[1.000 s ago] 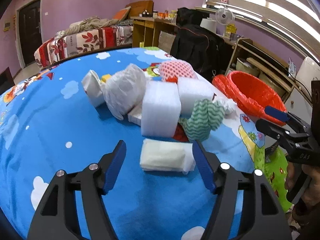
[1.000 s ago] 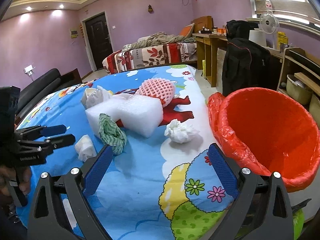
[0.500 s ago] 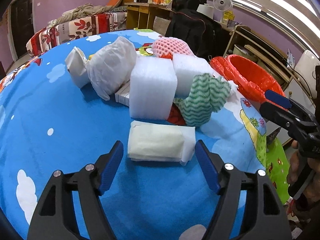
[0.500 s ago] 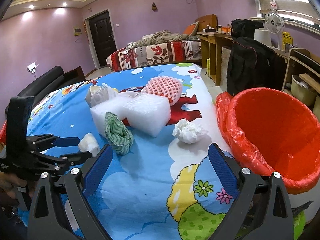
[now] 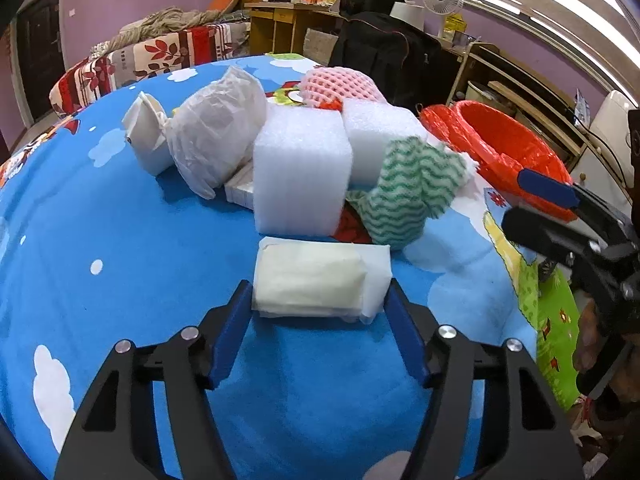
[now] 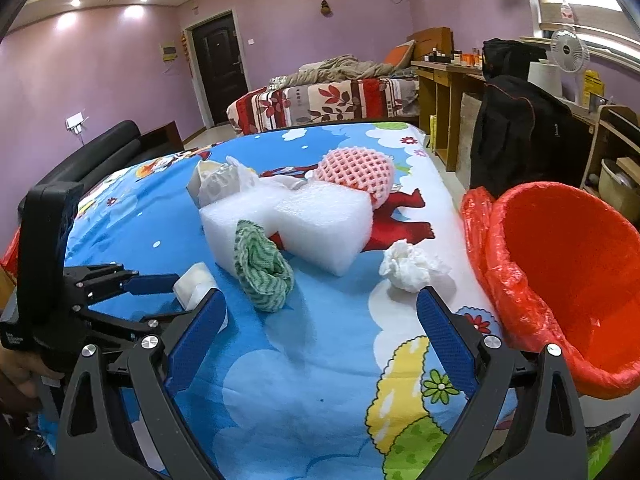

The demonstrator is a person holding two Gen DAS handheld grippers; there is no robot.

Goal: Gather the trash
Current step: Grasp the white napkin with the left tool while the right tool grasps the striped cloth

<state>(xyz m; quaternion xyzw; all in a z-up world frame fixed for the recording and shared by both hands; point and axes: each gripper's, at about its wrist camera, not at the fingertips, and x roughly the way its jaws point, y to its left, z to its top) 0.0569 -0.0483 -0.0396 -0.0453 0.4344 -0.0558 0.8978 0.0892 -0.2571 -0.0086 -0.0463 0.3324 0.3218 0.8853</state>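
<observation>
A folded white tissue pack (image 5: 320, 280) lies on the blue cartoon sheet between the open fingers of my left gripper (image 5: 320, 300); its tips flank the pack's ends. It also shows in the right wrist view (image 6: 194, 286). Behind it lie white foam blocks (image 5: 300, 184), a green wavy cloth (image 5: 408, 196), a white plastic bag (image 5: 216, 136) and a pink foam net (image 5: 340, 86). My right gripper (image 6: 322, 320) is open and empty above the sheet, near a crumpled white tissue (image 6: 412, 266). The red-lined bin (image 6: 568, 272) stands at the right.
A small white carton (image 5: 146, 140) lies left of the bag. The table's right edge runs beside the bin. A black bag on a chair (image 6: 516, 136), wooden desk and shelves stand behind the bin; a bed is at the back.
My left gripper has moved forward until its open fingers straddle the tissue pack. The right gripper has shifted slightly; both stay open.
</observation>
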